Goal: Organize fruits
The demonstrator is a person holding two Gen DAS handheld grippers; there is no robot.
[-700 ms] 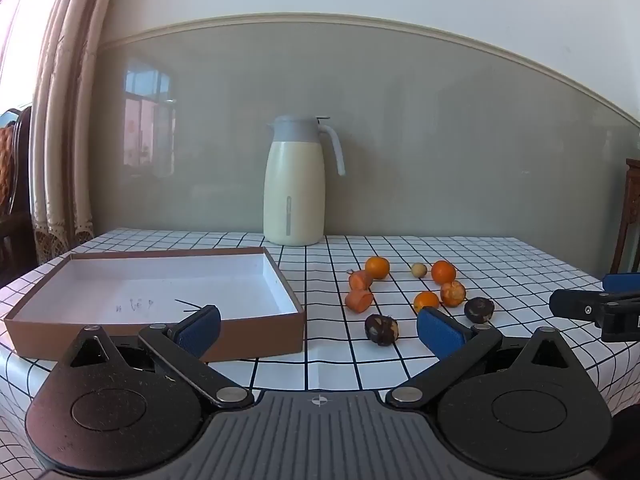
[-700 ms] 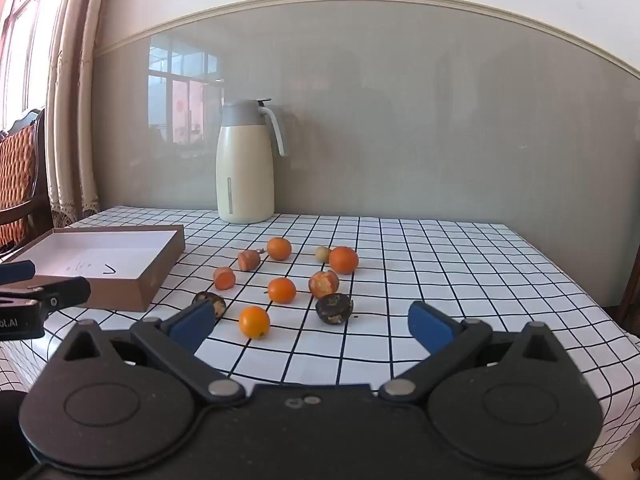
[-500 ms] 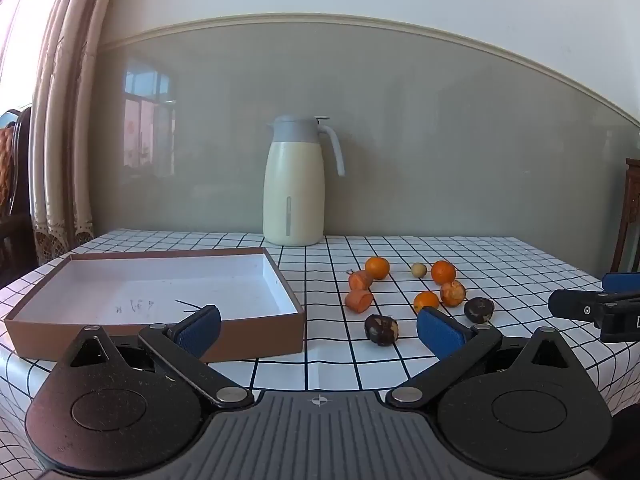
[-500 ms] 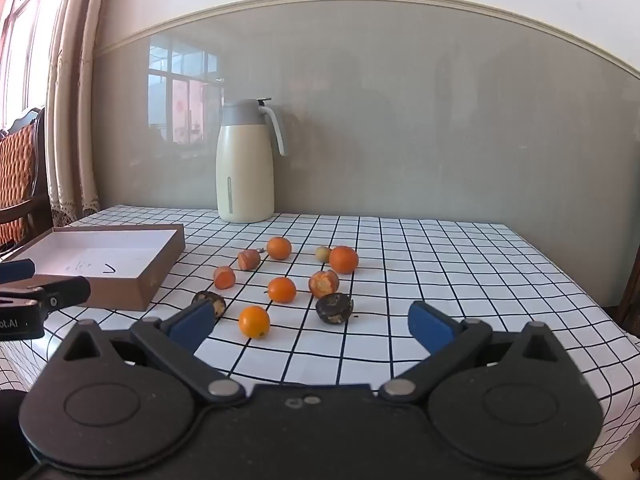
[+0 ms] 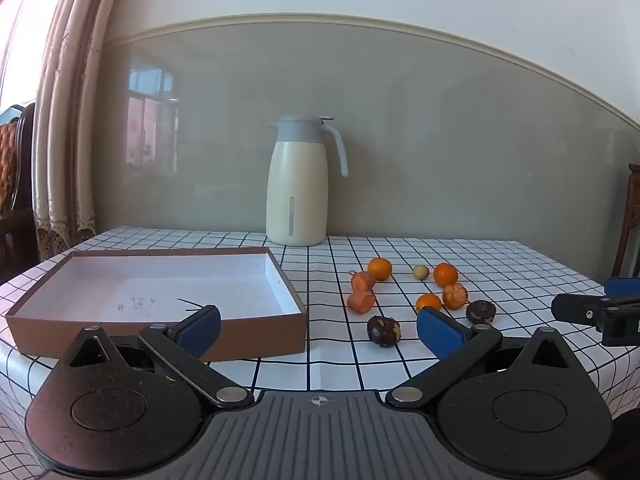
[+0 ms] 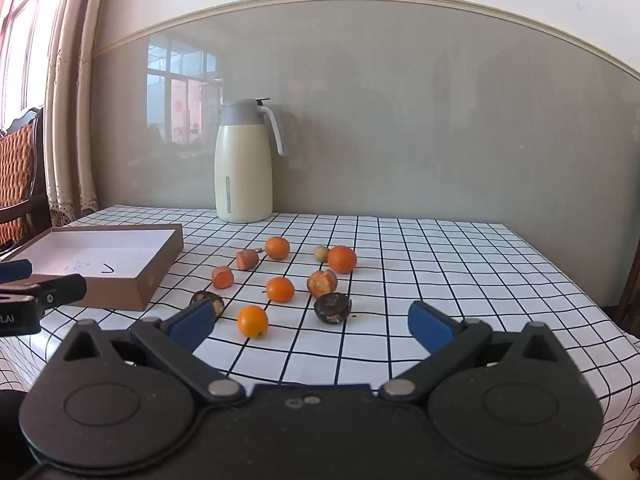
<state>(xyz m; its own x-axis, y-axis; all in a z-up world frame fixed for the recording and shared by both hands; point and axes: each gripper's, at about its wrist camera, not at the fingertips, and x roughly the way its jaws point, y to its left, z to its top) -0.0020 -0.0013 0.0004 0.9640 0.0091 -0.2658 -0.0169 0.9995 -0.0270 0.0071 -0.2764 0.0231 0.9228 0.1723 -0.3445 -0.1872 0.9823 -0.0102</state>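
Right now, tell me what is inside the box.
The box holds no fruit: only its white floor with a few pen marks. In the left view, the near wall and left gripper hide its front strip.

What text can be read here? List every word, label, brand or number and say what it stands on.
"t.AI": end of a white label, cut off by the picture's edge, on the side of the left hand-held gripper, in the right wrist view.
Dark pen marks on the white floor of the box: scribbles and a tick-like stroke, not readable.
White mark on the right hand-held gripper: cut off, unreadable.
Jug: no text visible.
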